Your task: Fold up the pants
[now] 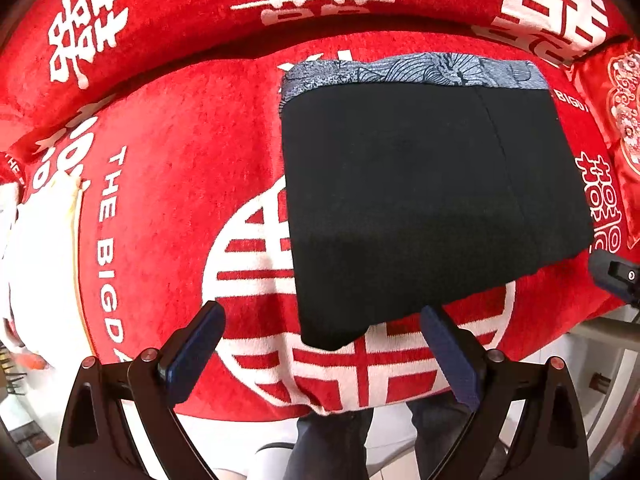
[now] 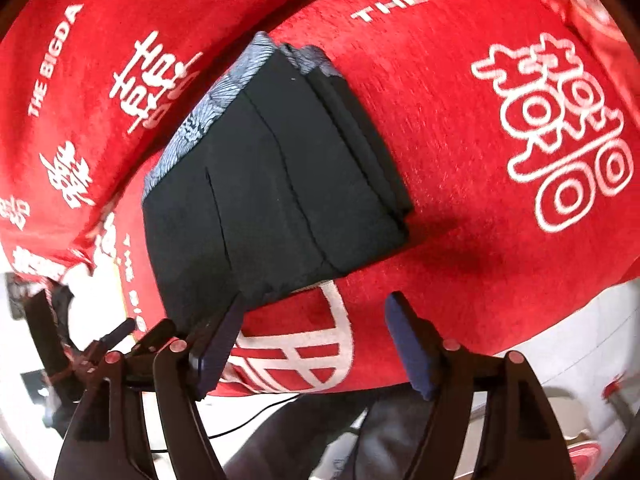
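Note:
The black pants (image 1: 420, 200) lie folded into a compact rectangle on the red cushion, with a blue-grey patterned band (image 1: 416, 70) along the far edge. My left gripper (image 1: 320, 340) is open and empty, hovering just in front of the near corner of the pants. In the right wrist view the folded pants (image 2: 276, 184) show stacked layers at their right side. My right gripper (image 2: 316, 320) is open and empty, at the near edge of the pants; its left finger (image 2: 224, 340) is next to the fabric corner. The right gripper's tip also shows in the left wrist view (image 1: 616, 276).
A red sofa cover (image 1: 180, 200) with white characters and "THE BIGDAY" lettering lies under the pants. A red embroidered pillow (image 1: 624, 112) sits at the right. A white cushion (image 1: 40, 260) is at the left. The person's legs (image 1: 332, 440) and pale floor are below the cushion edge.

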